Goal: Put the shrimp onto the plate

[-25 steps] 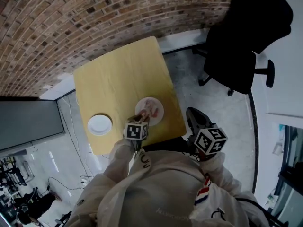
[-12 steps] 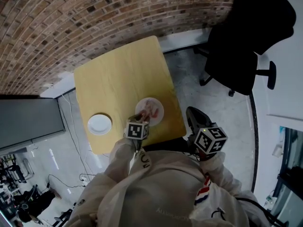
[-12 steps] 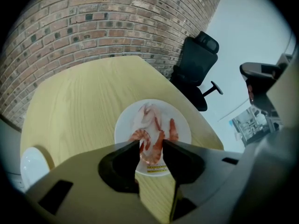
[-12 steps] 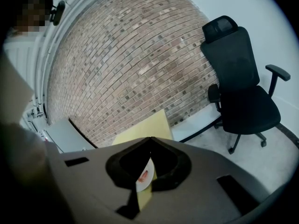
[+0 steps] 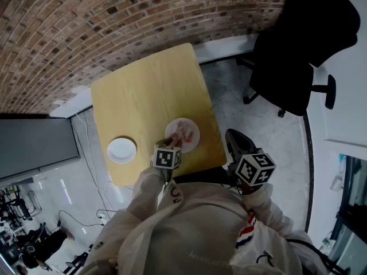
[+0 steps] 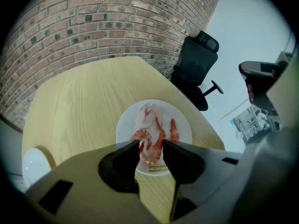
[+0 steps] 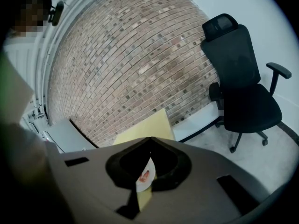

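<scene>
The left gripper point(image 6: 151, 148) hangs over the near edge of a white plate point(image 6: 182, 120) with its jaws apart, a clear gap between the two dark tips. Through that gap show several pink shrimp point(image 6: 150, 143), lying on the plate in a loose cluster, one curled and the others stretched out. The tips sit close above the nearest shrimp, though from this angle I cannot tell whether they touch it. The plate stands near the front right corner of a pale yellow table point(image 5: 143, 90). A second plate point(image 5: 121, 150), smaller, white and bare, stands well apart from it near the front left edge. The right gripper point(image 7: 149, 141) is held off the table, beyond its right edge and over the grey floor, with its jaws together at the tips and nothing between them. Only a sliver of the shrimp plate and the table shows through the hollow behind those tips. A black office chair point(image 5: 292, 62) stands on the floor to the right of the table, and a brick wall point(image 5: 114, 16) runs behind the table's far side.
</scene>
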`<act>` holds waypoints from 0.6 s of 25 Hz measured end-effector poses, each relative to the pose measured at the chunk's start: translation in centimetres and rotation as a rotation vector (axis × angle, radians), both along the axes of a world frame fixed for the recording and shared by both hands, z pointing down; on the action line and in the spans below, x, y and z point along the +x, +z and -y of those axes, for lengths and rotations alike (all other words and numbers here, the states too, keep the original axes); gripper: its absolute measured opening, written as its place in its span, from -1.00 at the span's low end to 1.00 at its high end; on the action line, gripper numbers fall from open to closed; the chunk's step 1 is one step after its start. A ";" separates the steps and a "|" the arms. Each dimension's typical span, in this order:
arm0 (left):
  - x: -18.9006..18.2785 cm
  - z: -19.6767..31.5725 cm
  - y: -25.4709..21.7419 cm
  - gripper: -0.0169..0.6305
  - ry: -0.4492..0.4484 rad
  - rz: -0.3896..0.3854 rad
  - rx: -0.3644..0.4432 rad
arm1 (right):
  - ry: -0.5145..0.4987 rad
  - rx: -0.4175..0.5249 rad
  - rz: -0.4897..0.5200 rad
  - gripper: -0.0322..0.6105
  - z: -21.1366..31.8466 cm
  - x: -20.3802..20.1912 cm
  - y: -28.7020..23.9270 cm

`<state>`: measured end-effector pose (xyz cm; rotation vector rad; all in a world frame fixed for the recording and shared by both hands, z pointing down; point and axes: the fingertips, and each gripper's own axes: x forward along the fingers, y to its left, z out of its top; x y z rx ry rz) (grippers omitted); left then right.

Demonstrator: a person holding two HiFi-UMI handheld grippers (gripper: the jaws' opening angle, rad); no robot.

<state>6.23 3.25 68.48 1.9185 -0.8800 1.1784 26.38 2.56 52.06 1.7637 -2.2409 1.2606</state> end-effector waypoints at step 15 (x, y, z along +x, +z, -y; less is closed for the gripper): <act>-0.7 0.5 -1.7 -0.46 -0.019 -0.016 0.048 | -0.025 0.003 -0.002 -0.82 0.3 -1.4 -0.1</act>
